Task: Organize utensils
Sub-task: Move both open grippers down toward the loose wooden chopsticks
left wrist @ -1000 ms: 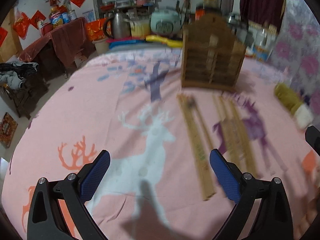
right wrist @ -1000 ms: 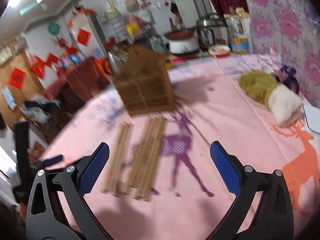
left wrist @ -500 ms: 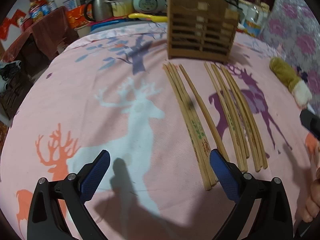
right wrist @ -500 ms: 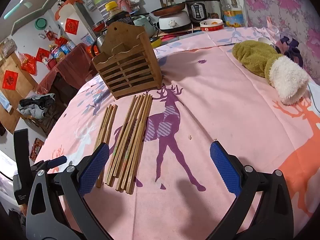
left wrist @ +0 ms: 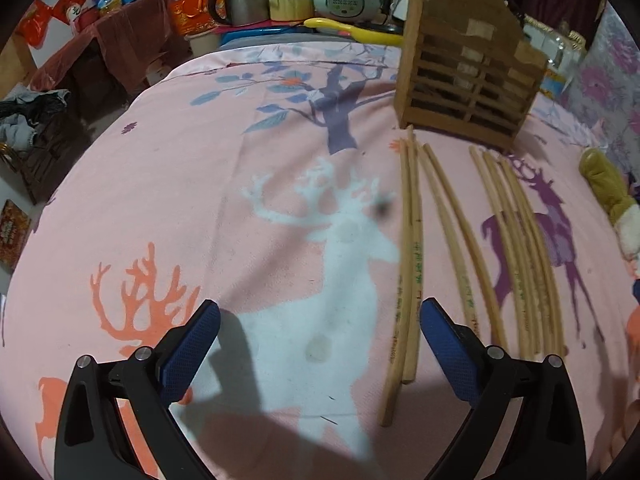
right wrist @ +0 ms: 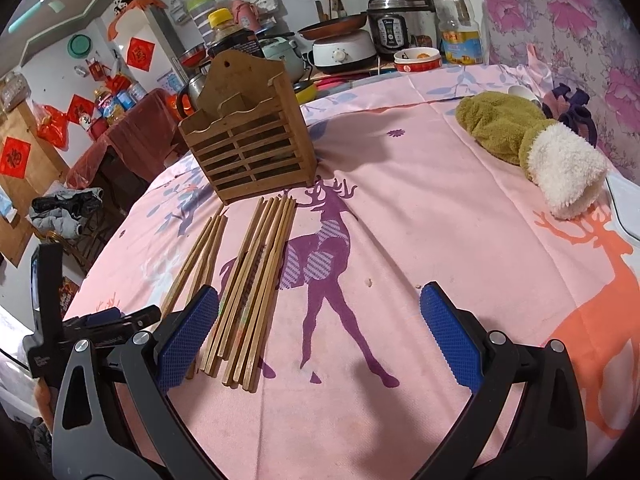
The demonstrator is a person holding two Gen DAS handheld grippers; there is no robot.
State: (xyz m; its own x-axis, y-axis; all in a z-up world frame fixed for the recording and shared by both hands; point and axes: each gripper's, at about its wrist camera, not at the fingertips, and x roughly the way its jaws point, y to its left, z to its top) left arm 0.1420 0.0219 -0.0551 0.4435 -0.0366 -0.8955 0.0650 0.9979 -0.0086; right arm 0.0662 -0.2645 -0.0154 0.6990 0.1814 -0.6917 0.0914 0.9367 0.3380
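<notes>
Over the last second we have brought our left claw (left wrist: pixel 318 344) lower and nearer: wide open and empty, its right finger now sits just beside the near ends of the left bundle of chopsticks (left wrist: pixel 408 280). Our right claw (right wrist: pixel 318 336), also wide open and empty, has the larger bundle (right wrist: pixel 256 280) by its left finger. The wooden holder (right wrist: pixel 248 148) stands beyond, so we judge a first pick is close.

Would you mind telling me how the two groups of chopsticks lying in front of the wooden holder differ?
The left group of chopsticks is smaller, a few sticks, while the right group of chopsticks holds clearly more. The left group lies looser, with one stick splayed; the right group is packed side by side. Both lie flat on the pink cloth, with their narrower ends pointing at the wooden holder.
</notes>
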